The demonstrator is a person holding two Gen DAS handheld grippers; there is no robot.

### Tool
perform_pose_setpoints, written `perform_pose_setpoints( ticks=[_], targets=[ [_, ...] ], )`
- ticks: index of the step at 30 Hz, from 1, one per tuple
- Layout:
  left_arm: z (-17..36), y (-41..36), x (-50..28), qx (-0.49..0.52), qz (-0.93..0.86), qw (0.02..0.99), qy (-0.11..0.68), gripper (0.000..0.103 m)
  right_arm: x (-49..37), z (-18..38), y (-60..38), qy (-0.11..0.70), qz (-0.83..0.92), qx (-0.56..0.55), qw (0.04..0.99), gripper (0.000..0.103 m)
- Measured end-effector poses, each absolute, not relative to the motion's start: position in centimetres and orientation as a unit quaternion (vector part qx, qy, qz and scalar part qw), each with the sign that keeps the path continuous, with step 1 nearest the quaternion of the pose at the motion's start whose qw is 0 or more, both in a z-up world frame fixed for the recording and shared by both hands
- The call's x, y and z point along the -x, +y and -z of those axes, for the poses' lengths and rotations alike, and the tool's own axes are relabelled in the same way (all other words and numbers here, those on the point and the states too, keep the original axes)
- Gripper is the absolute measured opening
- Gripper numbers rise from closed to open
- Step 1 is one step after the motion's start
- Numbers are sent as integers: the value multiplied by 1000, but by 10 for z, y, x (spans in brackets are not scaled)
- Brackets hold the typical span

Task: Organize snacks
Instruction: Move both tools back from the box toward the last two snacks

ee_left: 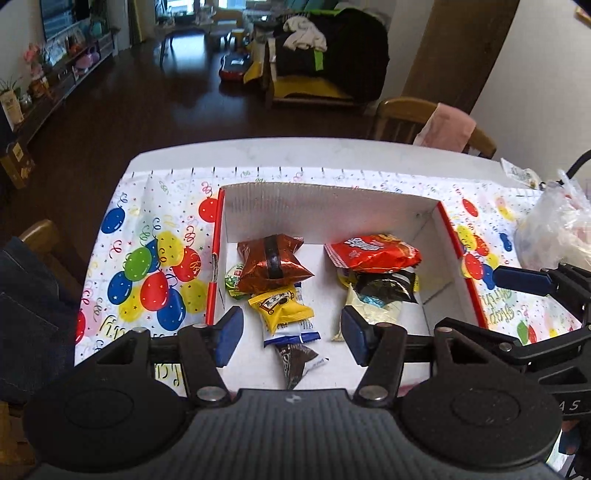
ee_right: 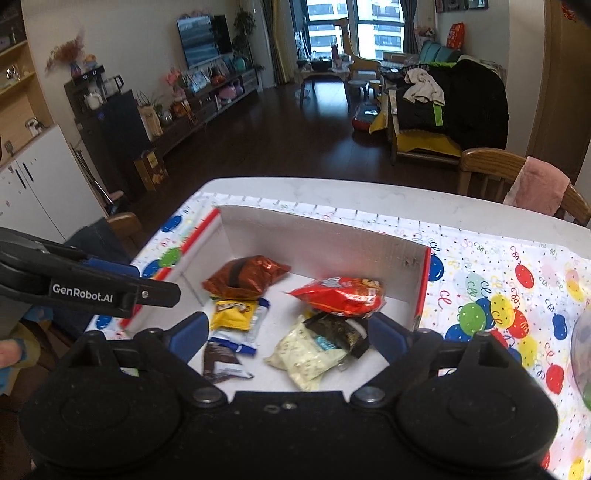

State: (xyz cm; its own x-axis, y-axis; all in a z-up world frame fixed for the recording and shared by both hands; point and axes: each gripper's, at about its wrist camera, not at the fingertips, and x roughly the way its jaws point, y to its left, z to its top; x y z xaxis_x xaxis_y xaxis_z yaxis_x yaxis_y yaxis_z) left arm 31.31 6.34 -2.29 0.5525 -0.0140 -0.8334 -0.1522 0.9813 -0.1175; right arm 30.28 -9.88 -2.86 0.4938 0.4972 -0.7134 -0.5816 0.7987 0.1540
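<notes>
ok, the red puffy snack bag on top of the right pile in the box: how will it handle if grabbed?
The red snack bag looks air-filled, so probably light and squashy under the pads. Its glossy film may be slippery. It lies on the black packet, so a push would likely slide it off rather than roll it.

Dark wood floor point(ee_right: 280, 122), bright window point(ee_right: 354, 26) beyond.

Snack packets point(ee_left: 275, 271) in white box point(ee_left: 325, 206)

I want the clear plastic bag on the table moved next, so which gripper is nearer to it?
Right. The right gripper hangs open at the box's right side, just beside the clear plastic bag. The left gripper is open over the box's near middle, farther from the bag.
</notes>
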Motion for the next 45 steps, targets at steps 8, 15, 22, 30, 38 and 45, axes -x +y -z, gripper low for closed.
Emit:
perform_pose_setpoints(
  ticks=[8, 15, 22, 30, 38, 45],
  targets=[
    [7, 61, -275, 88, -24, 890, 446, 64, -264, 17, -98, 369, -325, 44, 870, 96],
    [3, 62, -239, 84, -15, 901, 425, 74, -231, 13, -96, 359, -337, 40, 870, 98],
    [10, 71, -205, 77, -21, 908, 412, 79, -202, 25, -91, 357, -348, 41, 866, 103],
    [30, 92, -175, 111, -48, 899, 421, 80, -181, 55, -74, 381, -352, 60, 853, 103],
    [53, 100, -149, 130, -78, 888, 434, 80, -167, 99, -52, 426, -358, 79, 827, 103],
    [74, 98, -137, 129, -82, 879, 452, 80, -155, 135, -31, 456, -366, 119, 802, 102]
  ],
)
